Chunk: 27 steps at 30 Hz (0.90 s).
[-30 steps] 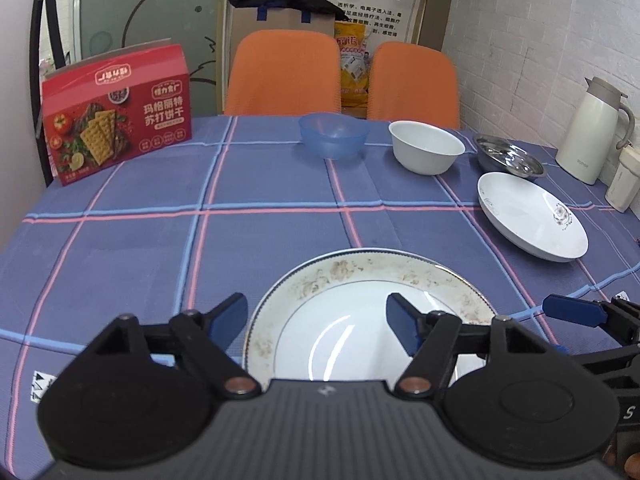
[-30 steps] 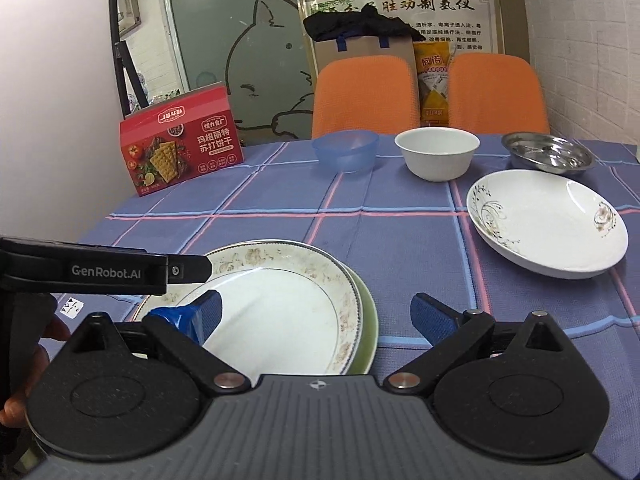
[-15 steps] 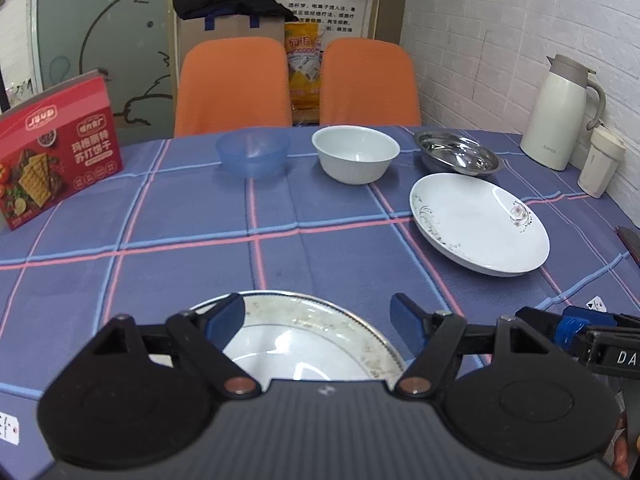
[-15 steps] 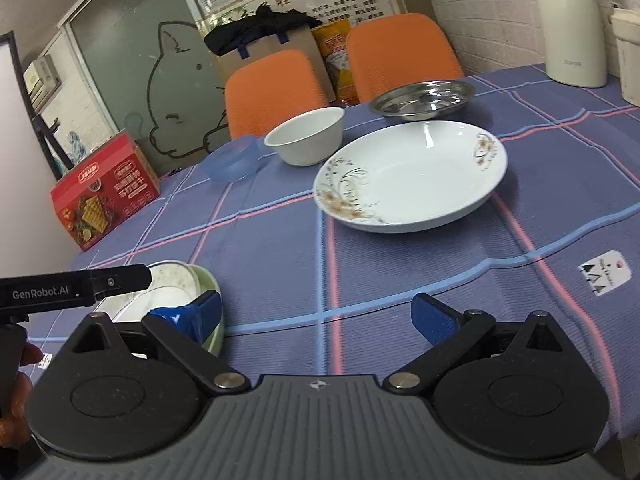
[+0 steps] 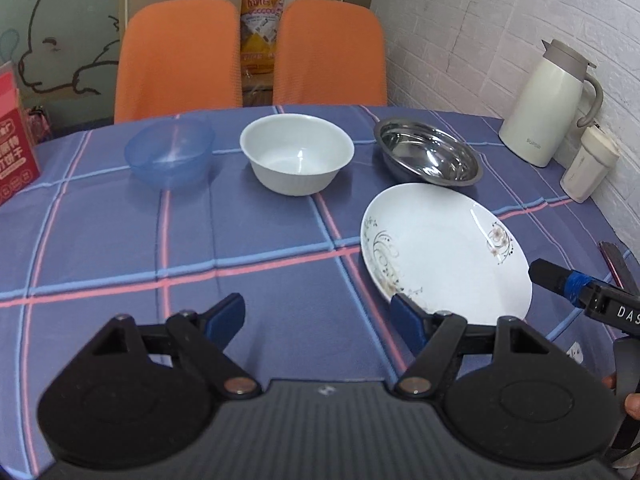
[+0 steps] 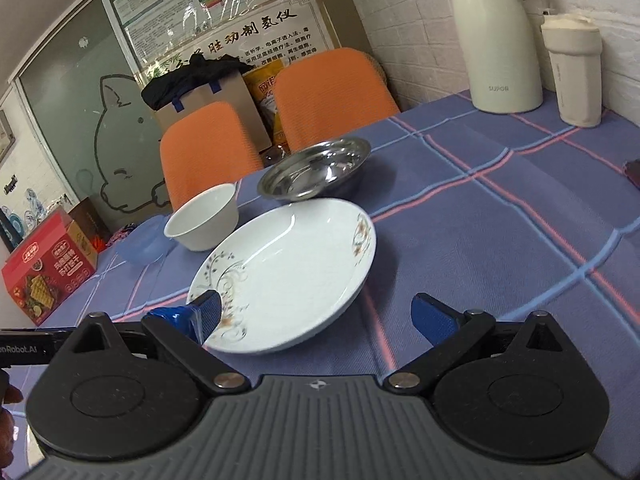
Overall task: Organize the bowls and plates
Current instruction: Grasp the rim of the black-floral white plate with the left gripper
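"SUPOR" on cream thermal jug (image 6: 505, 36); "GenRobot.AI" partly legible (left gripper body). Floral plate (image 6: 288, 276) before right gripper (image 6: 316, 316), steel bowl (image 6: 316, 170) behind. Left gripper (image 5: 320, 320), right gripper: fingers spread, empty.

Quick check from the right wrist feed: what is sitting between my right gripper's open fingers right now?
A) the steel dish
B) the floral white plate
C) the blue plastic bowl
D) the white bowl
B: the right gripper is open with the floral white plate lying between its fingers, nothing clamped.
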Each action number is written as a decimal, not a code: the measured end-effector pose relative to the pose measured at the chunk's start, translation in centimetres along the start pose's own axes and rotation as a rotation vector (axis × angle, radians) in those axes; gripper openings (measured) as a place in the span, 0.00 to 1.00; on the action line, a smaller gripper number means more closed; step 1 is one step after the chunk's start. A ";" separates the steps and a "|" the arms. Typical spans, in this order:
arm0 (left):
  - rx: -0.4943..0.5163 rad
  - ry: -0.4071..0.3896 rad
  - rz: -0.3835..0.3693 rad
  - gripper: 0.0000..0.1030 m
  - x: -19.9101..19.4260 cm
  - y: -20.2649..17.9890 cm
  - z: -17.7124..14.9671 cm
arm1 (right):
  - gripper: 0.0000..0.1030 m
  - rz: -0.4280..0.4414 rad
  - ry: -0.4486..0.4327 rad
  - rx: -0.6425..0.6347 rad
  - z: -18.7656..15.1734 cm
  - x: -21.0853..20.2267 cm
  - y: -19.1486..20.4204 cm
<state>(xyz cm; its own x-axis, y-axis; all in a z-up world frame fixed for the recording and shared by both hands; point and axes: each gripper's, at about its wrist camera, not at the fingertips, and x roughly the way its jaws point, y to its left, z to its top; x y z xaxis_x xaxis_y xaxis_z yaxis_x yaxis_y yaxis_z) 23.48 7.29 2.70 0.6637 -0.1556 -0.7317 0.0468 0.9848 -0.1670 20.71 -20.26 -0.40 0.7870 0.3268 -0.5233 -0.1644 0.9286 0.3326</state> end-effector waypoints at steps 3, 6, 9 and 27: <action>-0.018 0.058 -0.035 0.71 2.8 -0.6 1.7 | 0.86 -0.015 0.003 -0.023 1.2 1.5 -0.4; -0.025 0.103 -0.059 0.71 5.6 -1.6 3.1 | 0.86 -0.025 0.030 -0.043 1.7 3.3 -0.8; -0.014 0.132 -0.042 0.71 8.0 -2.4 3.9 | 0.86 -0.049 0.089 -0.058 2.0 5.4 -1.1; 0.048 0.115 -0.016 0.66 10.5 -5.0 3.5 | 0.87 -0.030 0.159 -0.211 1.0 8.1 2.0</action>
<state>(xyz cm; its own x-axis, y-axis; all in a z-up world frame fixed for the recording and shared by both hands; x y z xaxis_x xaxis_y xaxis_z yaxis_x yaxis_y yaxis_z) 32.85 1.00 -1.80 0.5726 -0.1763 -0.8007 0.0941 0.9843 -0.1494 27.36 -15.92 -3.23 0.6931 0.3064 -0.6525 -0.2755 0.9490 0.1530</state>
